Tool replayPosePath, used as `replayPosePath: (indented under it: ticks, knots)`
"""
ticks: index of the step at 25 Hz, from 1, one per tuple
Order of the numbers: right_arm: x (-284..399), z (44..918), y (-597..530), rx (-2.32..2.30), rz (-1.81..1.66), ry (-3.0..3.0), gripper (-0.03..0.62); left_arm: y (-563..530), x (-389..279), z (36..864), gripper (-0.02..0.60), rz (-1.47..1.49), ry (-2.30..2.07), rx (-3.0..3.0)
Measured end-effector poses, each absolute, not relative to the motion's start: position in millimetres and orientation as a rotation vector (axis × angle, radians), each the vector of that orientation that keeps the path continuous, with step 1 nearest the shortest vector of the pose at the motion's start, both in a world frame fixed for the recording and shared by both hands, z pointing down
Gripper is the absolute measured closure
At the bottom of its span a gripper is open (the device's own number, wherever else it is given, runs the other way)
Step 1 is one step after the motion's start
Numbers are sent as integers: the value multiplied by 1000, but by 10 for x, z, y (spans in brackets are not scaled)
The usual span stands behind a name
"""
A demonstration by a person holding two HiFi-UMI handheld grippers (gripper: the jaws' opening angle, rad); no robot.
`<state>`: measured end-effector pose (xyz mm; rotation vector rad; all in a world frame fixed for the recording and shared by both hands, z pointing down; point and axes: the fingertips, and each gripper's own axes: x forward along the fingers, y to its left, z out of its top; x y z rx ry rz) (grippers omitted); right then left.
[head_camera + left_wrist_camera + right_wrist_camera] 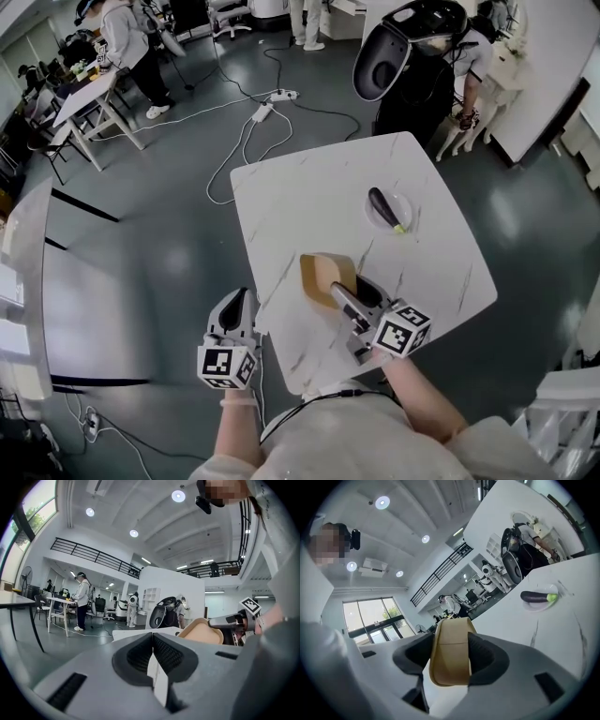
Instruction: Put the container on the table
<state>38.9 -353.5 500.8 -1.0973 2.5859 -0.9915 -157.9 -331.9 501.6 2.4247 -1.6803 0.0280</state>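
We see a matt tan container [326, 277], paper pulp by its look; a smooth white desk [309, 202] veined like marble; a glossy dark eggplant [382, 207]; a polished grey floor [159, 253]; the fingers [485, 653] of the right gripper [451, 641], ribbed, matt, dark.

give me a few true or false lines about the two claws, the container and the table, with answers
1. The right claw grips the tan container. True.
2. The left claw holds the eggplant. False: it is shut and empty; the eggplant lies apart from it on the table.
3. The eggplant lies on a white plate. True.
4. The table is black. False: it is white with marble veins.
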Motion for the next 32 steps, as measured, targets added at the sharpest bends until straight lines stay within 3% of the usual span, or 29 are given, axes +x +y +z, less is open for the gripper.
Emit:
replayPosePath:
  ticks: [8, 32]
  knots:
    - [217, 5113, -3753, -1011, -1201, 2441, 364, -3403, -1566, 5048, 577, 38, -1678, 2425]
    - [555, 5797, -3873, -1174, -1642, 2111, 355, -3478, -1578, 5067, 577, 51, -1667, 2423]
